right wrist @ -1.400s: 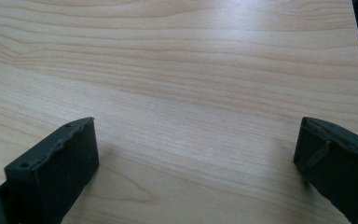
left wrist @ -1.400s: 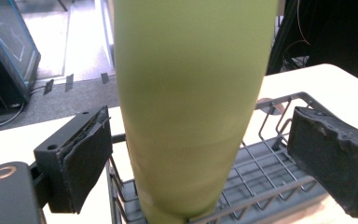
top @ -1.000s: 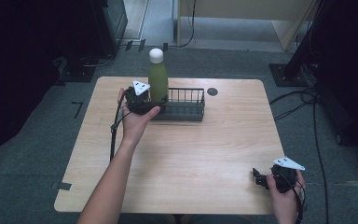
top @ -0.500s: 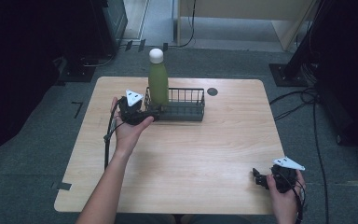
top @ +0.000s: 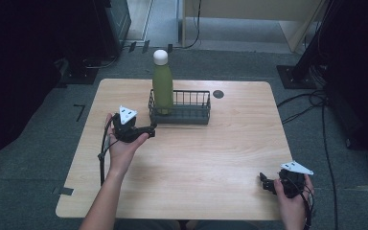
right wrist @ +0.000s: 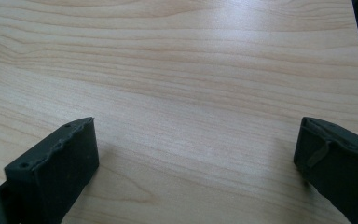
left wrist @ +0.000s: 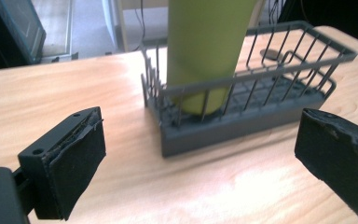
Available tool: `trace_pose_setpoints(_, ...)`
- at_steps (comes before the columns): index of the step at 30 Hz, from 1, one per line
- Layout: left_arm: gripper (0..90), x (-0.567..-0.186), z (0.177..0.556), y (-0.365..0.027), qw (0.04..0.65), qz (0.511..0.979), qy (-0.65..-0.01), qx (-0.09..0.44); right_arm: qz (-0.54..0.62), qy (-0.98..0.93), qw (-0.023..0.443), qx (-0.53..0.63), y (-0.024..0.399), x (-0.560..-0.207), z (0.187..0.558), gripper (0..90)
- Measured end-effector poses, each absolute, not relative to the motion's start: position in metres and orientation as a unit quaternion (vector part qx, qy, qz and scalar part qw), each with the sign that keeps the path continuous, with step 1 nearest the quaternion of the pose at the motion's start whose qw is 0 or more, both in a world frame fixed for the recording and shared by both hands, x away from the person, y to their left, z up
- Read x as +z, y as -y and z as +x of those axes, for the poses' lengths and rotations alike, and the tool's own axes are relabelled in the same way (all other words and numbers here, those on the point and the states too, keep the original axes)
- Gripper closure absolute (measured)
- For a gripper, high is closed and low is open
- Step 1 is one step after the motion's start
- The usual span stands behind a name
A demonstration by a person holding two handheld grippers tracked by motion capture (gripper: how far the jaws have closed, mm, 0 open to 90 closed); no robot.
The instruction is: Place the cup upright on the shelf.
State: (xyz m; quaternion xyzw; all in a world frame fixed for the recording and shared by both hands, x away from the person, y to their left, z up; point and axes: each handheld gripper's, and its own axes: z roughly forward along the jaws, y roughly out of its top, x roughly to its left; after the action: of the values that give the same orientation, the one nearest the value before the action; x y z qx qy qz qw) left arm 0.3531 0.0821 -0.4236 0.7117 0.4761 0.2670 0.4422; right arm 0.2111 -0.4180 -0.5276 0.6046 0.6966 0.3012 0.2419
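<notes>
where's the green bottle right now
The green bottle stands upright in the left end of the wire basket at the table's far middle, just beyond the open left gripper.

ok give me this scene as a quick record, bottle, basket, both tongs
bottle: green bottle with a white cap, upright in the left end of the basket
basket: dark wire basket on the wooden table
left tongs: left tongs open, nothing between them, just short of the basket
right tongs: right tongs open over bare table at the near right corner

Left claw (top: pixel 149 129) agape, empty; right claw (top: pixel 263 182) likewise, low.
</notes>
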Motion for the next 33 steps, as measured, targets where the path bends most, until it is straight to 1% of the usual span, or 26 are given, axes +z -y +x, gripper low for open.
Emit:
trace_pose_setpoints(21, 2.6, -0.469, 0.310, -0.132, 0.405, 0.708, -0.520, 0.252, 0.604, -0.697, 0.242, 0.301, 0.418, -0.528, 0.211, 0.0)
trace_pose_setpoints(33, 2.6, -0.500, 0.284, -0.176, 0.368, 0.704, -0.558, 0.239, 0.604, -0.697, 0.242, 0.301, 0.418, -0.528, 0.211, 0.0)
